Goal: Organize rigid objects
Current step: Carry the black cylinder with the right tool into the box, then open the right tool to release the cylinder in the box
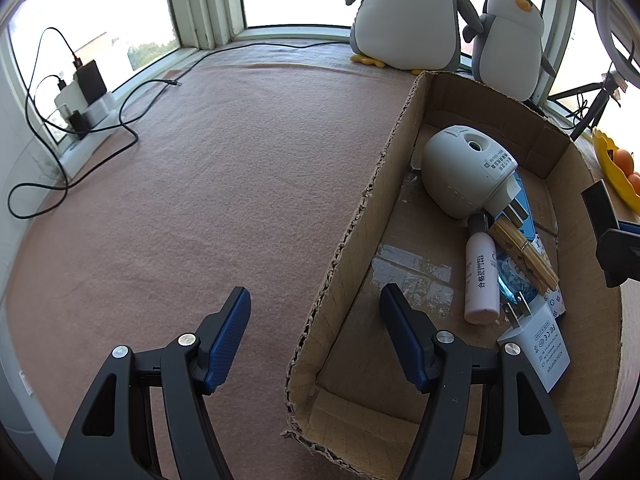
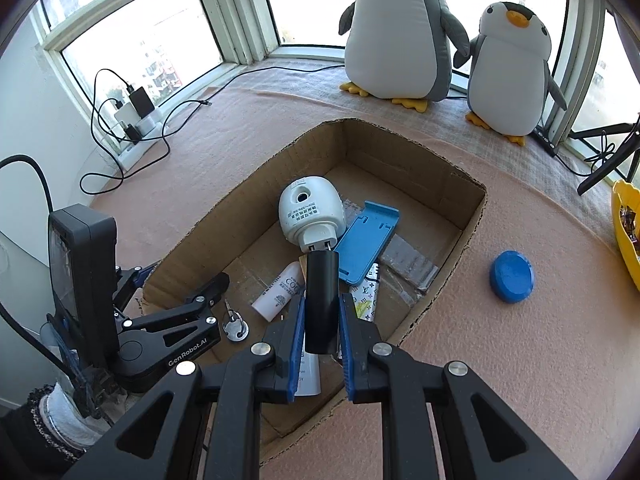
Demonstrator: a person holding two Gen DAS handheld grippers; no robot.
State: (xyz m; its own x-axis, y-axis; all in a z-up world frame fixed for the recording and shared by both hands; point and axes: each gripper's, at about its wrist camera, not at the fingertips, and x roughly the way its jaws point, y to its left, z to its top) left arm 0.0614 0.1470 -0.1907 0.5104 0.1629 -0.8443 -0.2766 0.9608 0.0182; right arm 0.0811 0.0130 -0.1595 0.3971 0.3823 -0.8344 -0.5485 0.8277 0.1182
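A cardboard box (image 2: 468, 216) sits on the pink cloth. In it lie a white plug-in device (image 2: 310, 212), a blue phone stand (image 2: 366, 246), a small white-pink bottle (image 1: 480, 280), a wooden clothespin (image 1: 524, 254) and a white USB adapter (image 1: 538, 350). My right gripper (image 2: 320, 332) is shut on a black cylinder (image 2: 321, 300) and holds it above the box. My left gripper (image 1: 316, 320) is open and empty, straddling the box's left wall (image 1: 360, 240); it also shows in the right wrist view (image 2: 180, 292). A blue round lid (image 2: 512, 282) lies on the cloth right of the box.
Two plush penguins (image 2: 400, 32) (image 2: 514, 72) stand by the window behind the box. Chargers and black cables (image 1: 80, 96) lie at the far left. A yellow bowl (image 2: 626, 228) with fruit sits at the right edge, next to a black tripod (image 2: 608, 152).
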